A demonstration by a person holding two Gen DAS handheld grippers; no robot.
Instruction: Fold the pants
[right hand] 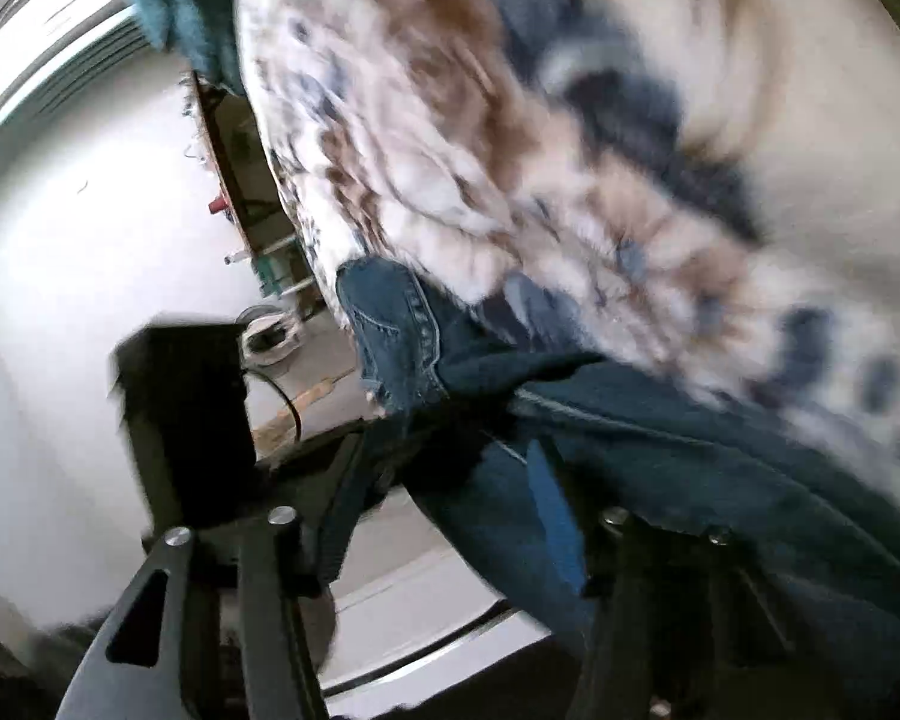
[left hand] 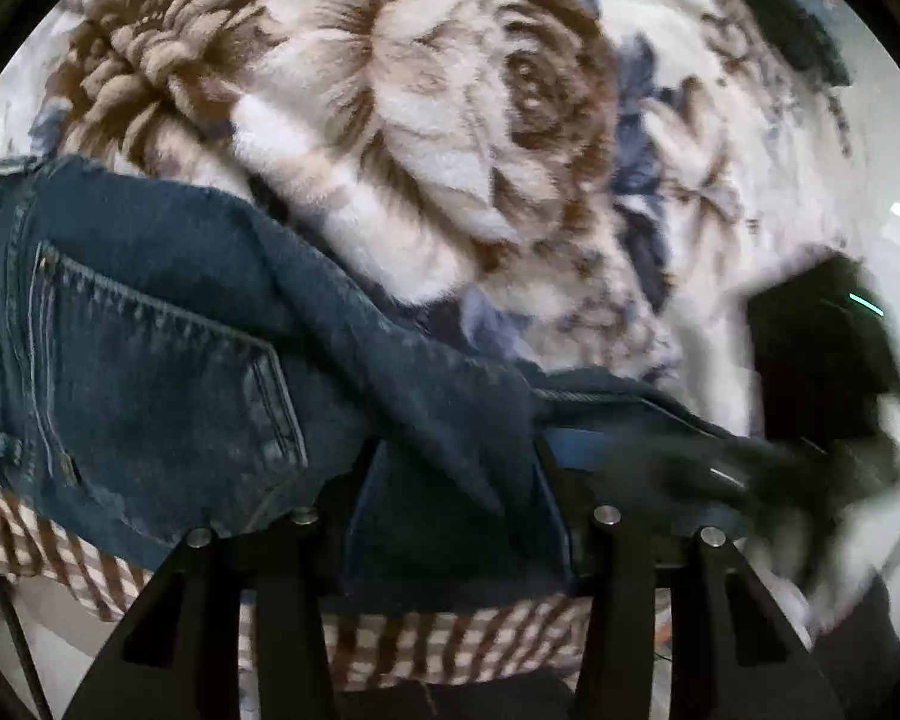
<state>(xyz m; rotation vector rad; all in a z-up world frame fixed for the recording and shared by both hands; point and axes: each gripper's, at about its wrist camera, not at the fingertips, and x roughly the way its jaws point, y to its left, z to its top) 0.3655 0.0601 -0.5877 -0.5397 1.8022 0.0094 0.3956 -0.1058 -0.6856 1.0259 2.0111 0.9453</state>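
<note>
Denim pants are lying across the lower left of the left wrist view, on a floral blanket. The left gripper is clamping a fold of denim. In the blurred right wrist view, the right gripper is standing apart, with denim lying between its fingers.

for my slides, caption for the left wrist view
Left tool grips dark jeans lying on a flowered blanket.

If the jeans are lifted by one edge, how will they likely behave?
The jeans would probably sag and drape: they already bunch in folds. Thick denim with stitched seams suggests some weight. The plush floral blanket beneath likely grips, so pushing may wrinkle them.
</note>
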